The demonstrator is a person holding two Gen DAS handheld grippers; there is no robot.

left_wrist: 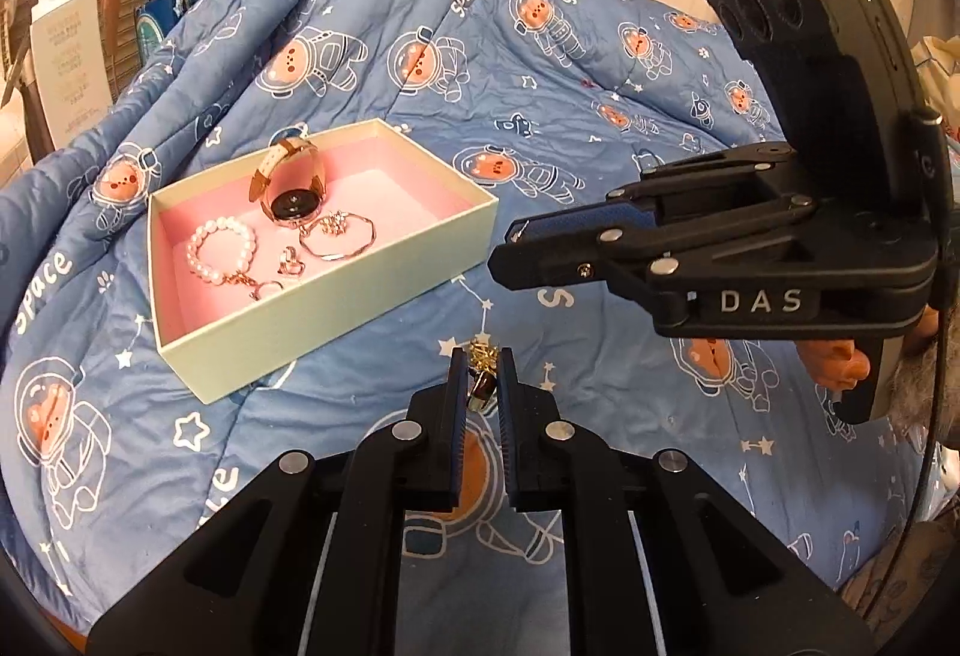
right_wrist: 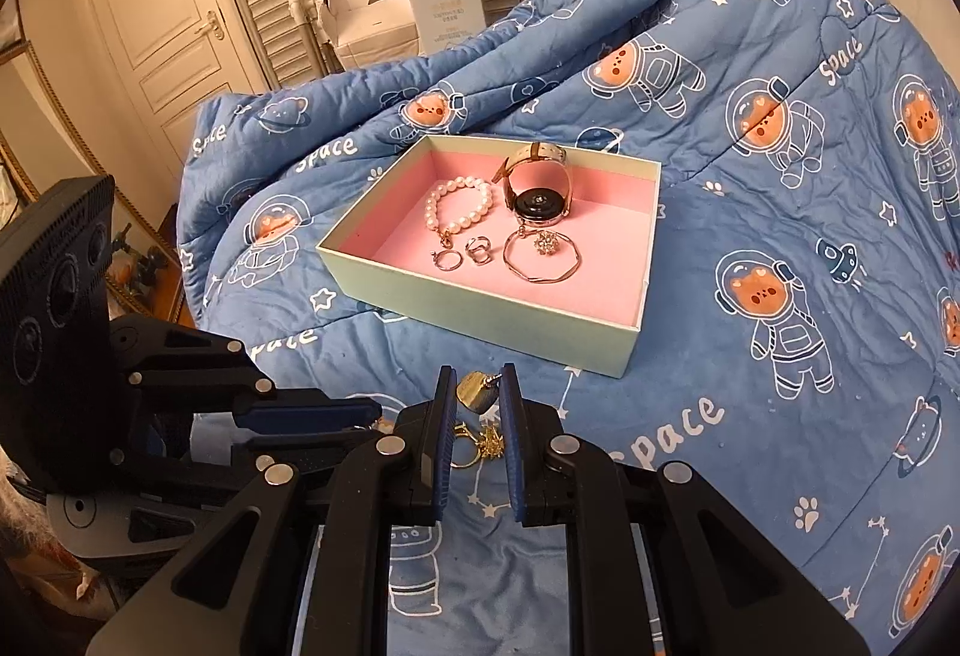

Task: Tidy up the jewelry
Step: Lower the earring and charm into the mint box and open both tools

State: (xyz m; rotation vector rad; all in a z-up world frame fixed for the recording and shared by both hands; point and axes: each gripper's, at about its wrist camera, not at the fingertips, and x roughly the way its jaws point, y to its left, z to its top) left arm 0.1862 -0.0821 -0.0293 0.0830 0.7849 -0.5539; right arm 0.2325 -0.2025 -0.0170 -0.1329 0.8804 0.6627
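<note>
Left gripper (left_wrist: 482, 377) pinching a gold chain piece (left_wrist: 483, 356) between nearly closed jaws, right gripper (right_wrist: 476, 392) clamping a gold pendant (right_wrist: 474, 391), jewelry box (right_wrist: 480, 305) sitting just beyond on the blue quilt (right_wrist: 750, 212), holding watch (right_wrist: 537, 188) and pearl bracelet (right_wrist: 459, 206)

A shallow pale green box (right_wrist: 480, 308) with a pink lining sits open on the bed's blue quilt. Inside, a watch (right_wrist: 537, 185) with a rose-gold case stands on edge beside a pearl bracelet (right_wrist: 459, 206). In front lie a thin bangle (right_wrist: 542, 260), a sparkly flower-shaped charm (right_wrist: 545, 242) and two small rings (right_wrist: 462, 255). Outside the box, a gold chain with a heart pendant (right_wrist: 477, 392) sits between black tongs.
</note>
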